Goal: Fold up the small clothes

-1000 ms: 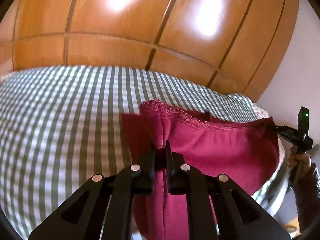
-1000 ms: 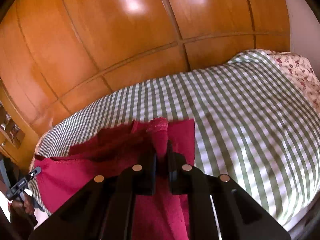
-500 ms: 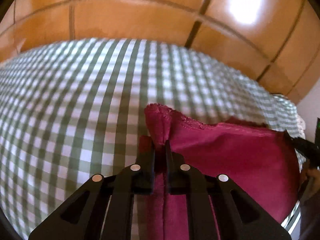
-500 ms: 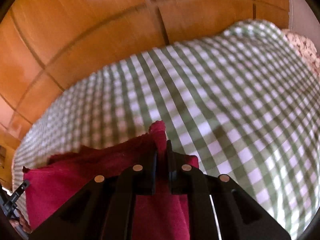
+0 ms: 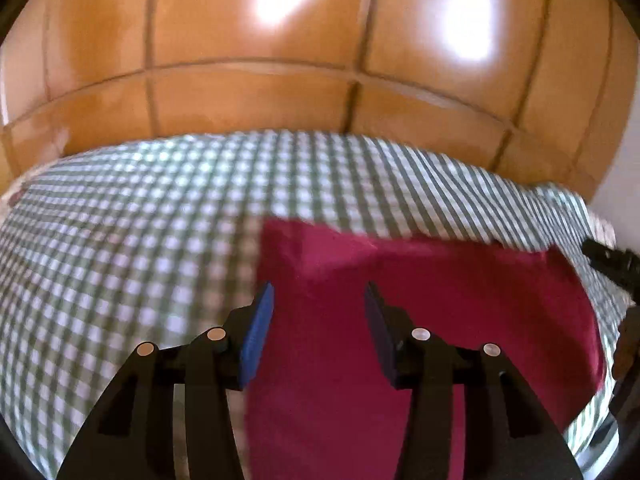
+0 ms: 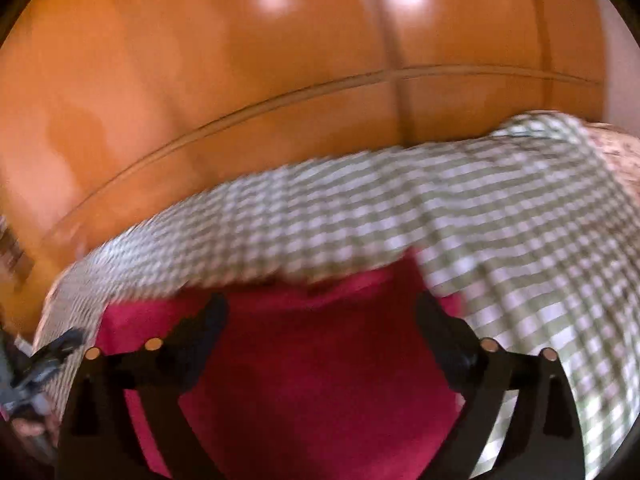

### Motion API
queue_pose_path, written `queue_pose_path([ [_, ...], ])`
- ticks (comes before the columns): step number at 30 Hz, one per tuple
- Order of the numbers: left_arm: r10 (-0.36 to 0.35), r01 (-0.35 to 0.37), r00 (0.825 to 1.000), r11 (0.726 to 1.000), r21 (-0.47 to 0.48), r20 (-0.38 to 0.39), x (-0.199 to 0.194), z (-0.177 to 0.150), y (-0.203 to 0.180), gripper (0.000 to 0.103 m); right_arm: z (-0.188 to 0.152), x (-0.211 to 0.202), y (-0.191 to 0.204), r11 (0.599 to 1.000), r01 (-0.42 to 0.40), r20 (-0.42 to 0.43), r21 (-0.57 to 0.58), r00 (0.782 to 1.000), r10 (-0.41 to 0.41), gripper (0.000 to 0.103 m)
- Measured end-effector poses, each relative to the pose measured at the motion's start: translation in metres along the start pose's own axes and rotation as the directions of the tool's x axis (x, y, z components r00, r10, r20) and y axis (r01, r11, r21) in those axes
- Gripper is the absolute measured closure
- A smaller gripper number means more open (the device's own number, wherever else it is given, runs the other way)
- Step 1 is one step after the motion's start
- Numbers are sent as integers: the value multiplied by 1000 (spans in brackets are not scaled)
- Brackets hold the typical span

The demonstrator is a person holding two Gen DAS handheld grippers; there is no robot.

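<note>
A dark red garment [image 5: 420, 312] lies flat on the green-and-white checked bedcover [image 5: 140, 240]. My left gripper [image 5: 319, 304] hovers over the garment's left part, its jaws opening, blue pads apart, nothing pinched between them. In the right wrist view the same red garment [image 6: 320, 360] lies below my right gripper [image 6: 320, 312], whose jaws are opening wide, with the cloth under them and not gripped. This view is blurred. The right gripper's tip [image 5: 608, 260] shows at the right edge of the left wrist view.
A wooden panelled headboard [image 5: 320, 80] rises behind the bed. A floral cloth [image 6: 616, 148] lies at the far right corner. The other gripper and a hand [image 6: 36, 364] show at the left edge. The checked cover spreads wide to the left and beyond the garment.
Both grippers were shut on pinched edges of the red garment; now both have let go and stand open. The garment has dropped flat onto the cover, and both hands have pulled back and lower.
</note>
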State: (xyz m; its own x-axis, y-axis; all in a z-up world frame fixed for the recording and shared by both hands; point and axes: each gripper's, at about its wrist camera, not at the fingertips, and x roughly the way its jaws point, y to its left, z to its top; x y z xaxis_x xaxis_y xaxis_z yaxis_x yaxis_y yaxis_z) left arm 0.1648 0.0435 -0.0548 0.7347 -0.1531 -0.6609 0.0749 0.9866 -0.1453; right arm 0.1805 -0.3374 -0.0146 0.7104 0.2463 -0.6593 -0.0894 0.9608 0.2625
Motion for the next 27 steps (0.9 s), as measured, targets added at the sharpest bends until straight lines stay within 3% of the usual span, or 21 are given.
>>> queue_pose_path([
  [3,-12,12,997,1000,-5,-78,21,-15,-3,58,-13,29,16,1000,-15,-73,-15,997,14,6],
  [6,-13,8,992,999,-42,-128,41,-26,8,58,-22,66,7,997,80,-166,4,983,-79,6],
  [12,1,-4,995,1000,-25,-97,18,-26,6,58,-29,84,10,988,144,-127,-61,980,-151,2],
  [14,6,-8,997,1000,-24,-75,5,-29,7,45,-28,86,12,987,146,-122,-61,981,-152,2],
  [20,7,-7,1000,1000,-10,-28,-23,-46,3,44,-27,64,22,983,175,-121,-58,976,-181,2],
  [27,7,-7,999,1000,17,-32,-34,-66,-2,44,-48,20,58,990,73,-79,-123,993,-83,2],
])
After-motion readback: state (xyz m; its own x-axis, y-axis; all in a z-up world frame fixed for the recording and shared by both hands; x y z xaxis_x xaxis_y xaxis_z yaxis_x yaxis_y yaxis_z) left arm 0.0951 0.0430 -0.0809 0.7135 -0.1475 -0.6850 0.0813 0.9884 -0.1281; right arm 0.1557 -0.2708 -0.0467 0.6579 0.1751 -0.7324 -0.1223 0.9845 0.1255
